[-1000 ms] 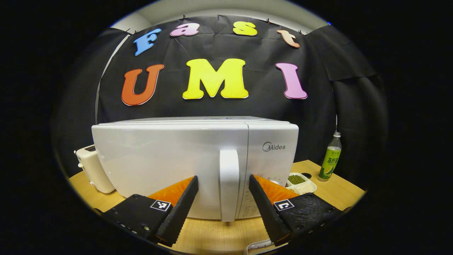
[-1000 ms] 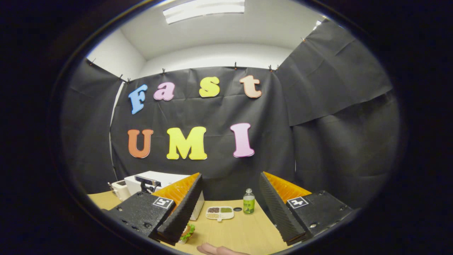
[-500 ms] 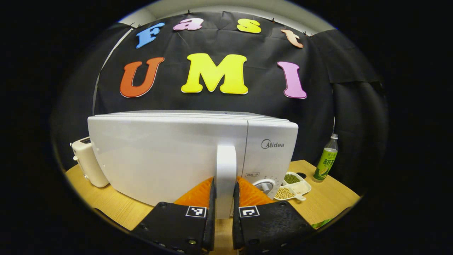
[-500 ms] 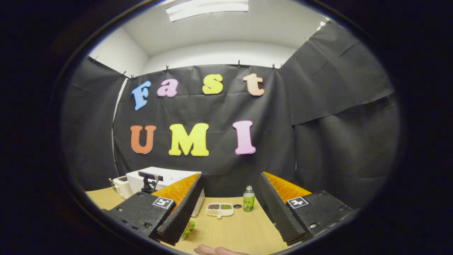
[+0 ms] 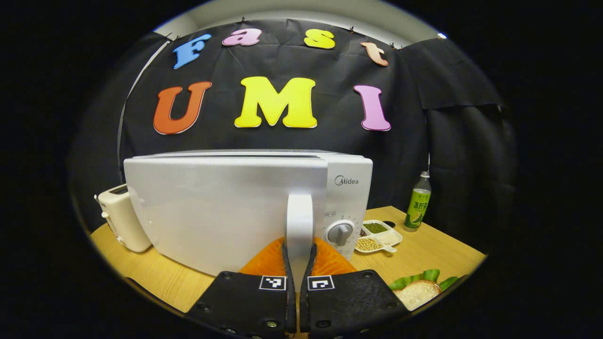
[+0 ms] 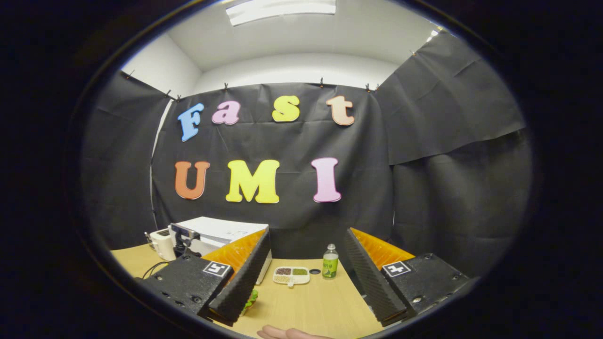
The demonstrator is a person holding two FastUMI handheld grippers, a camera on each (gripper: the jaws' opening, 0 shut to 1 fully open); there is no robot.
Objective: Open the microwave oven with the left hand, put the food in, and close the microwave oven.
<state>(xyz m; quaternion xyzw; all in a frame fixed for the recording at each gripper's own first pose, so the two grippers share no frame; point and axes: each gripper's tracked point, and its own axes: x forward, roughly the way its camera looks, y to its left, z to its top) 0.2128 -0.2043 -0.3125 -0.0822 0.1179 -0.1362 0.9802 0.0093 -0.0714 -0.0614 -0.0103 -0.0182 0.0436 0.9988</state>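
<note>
In the left gripper view, a cream toaster with rounded corners stands at the left edge on the pale wooden surface. Right of it, filling the middle of the frame, sits the microwave oven: a glossy white box, wider than tall, its long axis running left to right across the frame and its front facing the camera. The door is smooth and plain, and its right edge stands slightly out from the control panel. A white bar handle runs upright at the door's right edge. The left hand-held gripper at lower centre is clamped on the lower part of this handle, a ridged finger pressed to each side. Right of the handle is a round grey dial. Further right lie a white divided dish of beans and grains, then a green-labelled bottle standing upright. At lower right is the food, a bun with green lettuce leaves, partly cut off by the frame edge.

In the right gripper view, the toaster and microwave oven appear small at lower left. The right hand-held gripper at the bottom has its fingers spread wide, holding nothing. Lettuce of the food peeks beside its left finger. Between the fingers, well beyond them, are the dish and bottle. Part of a hand shows at the bottom edge
</note>
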